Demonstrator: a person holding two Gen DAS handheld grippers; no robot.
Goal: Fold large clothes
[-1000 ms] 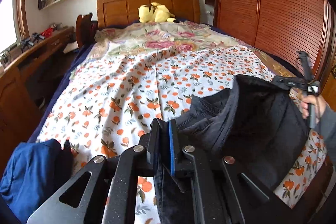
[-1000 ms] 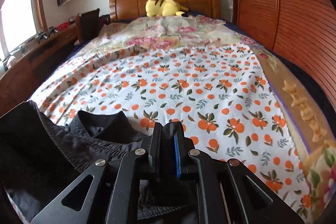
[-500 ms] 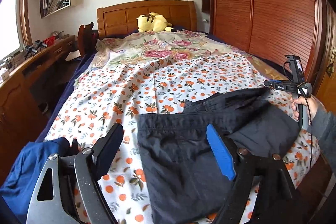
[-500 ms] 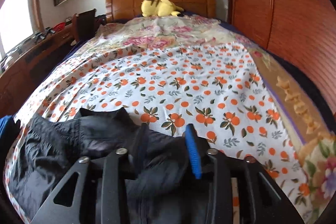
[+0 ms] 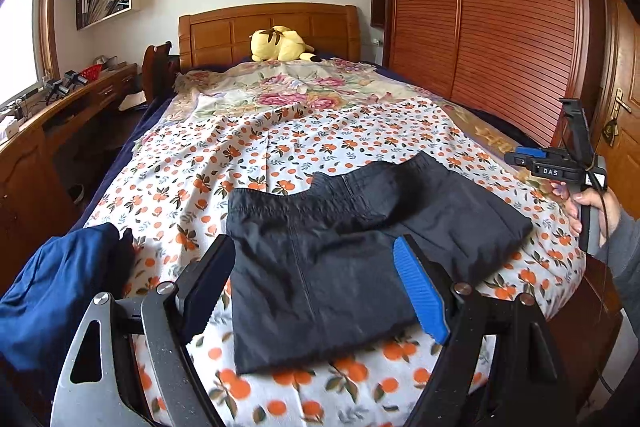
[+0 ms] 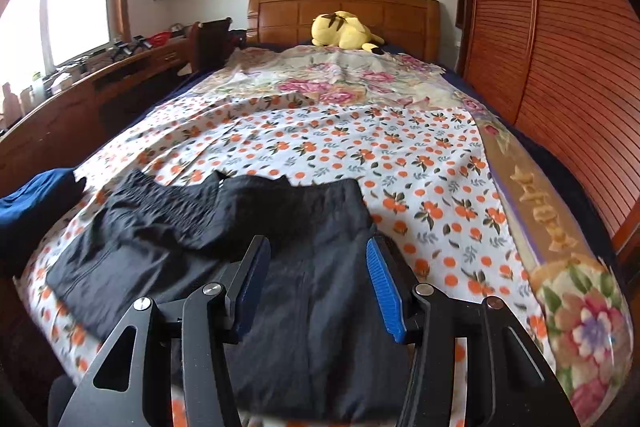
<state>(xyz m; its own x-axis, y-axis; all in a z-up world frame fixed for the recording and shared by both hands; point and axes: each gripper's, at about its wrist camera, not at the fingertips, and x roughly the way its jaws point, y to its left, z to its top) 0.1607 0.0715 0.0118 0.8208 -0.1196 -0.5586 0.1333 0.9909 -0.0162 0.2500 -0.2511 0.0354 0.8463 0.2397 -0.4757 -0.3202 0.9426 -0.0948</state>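
Lying flat near the foot of the bed (image 5: 132, 155), the black trousers (image 5: 352, 251) rest folded on the orange-print sheet (image 5: 320, 143), the elastic waistband toward the headboard (image 5: 268, 27) and one layer doubled over another. In the left wrist view the left gripper (image 5: 308, 291) hangs above the near edge of the trousers with its jaws spread wide; the cloth shows between them, but neither the black pad nor the blue one presses on it. In the right wrist view the right gripper (image 6: 316, 275) sits over the right half of the same garment (image 6: 248, 251). Its jaws are opening, and the fabric seen between them lies loose on the sheet, not pinched.

From the left wrist camera the right hand (image 5: 592, 211) shows at the frame's right edge, wrapped around the handle of its tool beside the bed's corner, with a grey sleeve (image 5: 628, 247) behind it. A blue garment (image 5: 56, 291) is bunched at the left edge of the mattress, just beside the trousers but apart from them. A floral blanket (image 5: 296, 91) covers the far half of the bed, and a yellow plush toy (image 5: 280, 43) lies against the headboard. Slatted wooden wardrobe doors (image 5: 492, 27) stand along the right side.
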